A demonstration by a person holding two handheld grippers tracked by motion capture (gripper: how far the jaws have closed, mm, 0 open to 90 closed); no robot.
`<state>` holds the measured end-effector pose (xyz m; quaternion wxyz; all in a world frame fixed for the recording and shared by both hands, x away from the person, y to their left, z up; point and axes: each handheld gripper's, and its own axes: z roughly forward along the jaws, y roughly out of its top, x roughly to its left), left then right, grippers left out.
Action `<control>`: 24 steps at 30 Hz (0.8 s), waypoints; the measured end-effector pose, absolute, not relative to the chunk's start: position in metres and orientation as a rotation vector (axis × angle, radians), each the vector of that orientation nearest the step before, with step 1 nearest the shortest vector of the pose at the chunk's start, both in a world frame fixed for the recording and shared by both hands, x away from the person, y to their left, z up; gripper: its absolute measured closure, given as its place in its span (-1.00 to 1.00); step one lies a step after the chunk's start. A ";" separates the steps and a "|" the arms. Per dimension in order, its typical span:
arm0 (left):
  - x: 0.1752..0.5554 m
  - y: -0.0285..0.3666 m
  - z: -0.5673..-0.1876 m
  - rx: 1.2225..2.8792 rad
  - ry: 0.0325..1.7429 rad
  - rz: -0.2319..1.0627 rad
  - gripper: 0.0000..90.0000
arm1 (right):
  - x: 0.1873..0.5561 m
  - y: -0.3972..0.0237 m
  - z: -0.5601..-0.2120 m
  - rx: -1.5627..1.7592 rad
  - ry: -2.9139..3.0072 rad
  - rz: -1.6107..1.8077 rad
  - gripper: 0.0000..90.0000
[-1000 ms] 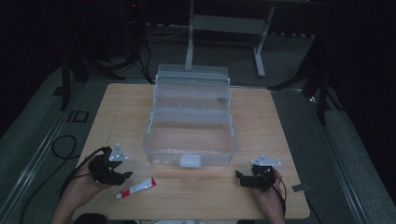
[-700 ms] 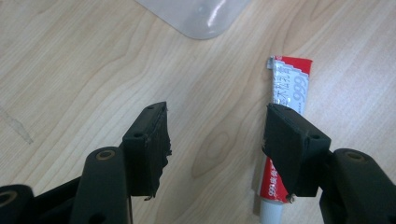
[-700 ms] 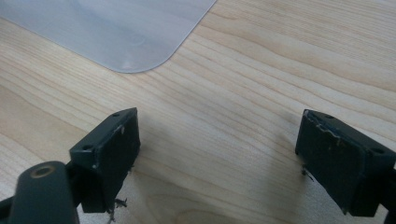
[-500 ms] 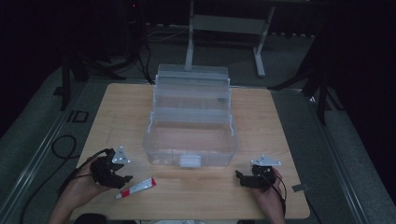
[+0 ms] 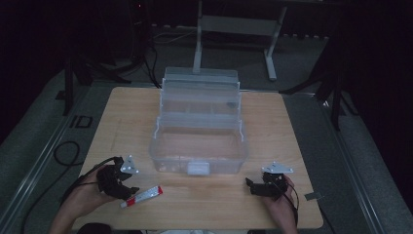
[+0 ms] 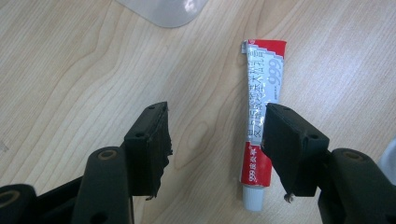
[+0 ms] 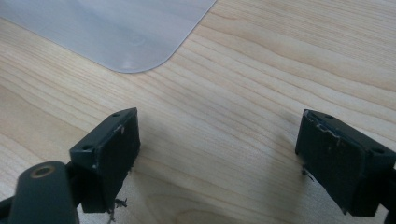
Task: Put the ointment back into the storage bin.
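I judge I am lining up a pick: my left gripper (image 6: pixel 215 149) stands wide, its right jaw overlapping the red-and-white tube (image 6: pixel 259 116) lying flat on the table (image 5: pixel 204 209) just before the clear box (image 5: pixel 197 141), so next I shift sideways to straddle it, while my right gripper (image 7: pixel 219 154) rests wide and empty.

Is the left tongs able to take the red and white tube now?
Probably yes: the left tongs stands open just over the tube, with nothing between them, though one jaw overlaps the tube's edge.
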<state>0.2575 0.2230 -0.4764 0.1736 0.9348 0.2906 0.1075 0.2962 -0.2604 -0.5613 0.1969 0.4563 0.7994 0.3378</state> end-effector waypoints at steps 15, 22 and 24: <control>0.257 0.219 -0.480 2.707 0.793 0.224 -0.06 | 0.296 -0.260 -0.561 1.278 2.238 0.946 -0.70; 0.257 0.218 -0.480 2.727 0.792 0.200 -0.06 | 0.296 -0.260 -0.561 1.278 2.238 0.946 -0.70; 0.257 0.218 -0.481 2.734 0.790 0.199 -0.06 | 0.296 -0.260 -0.561 1.278 2.238 0.946 -0.70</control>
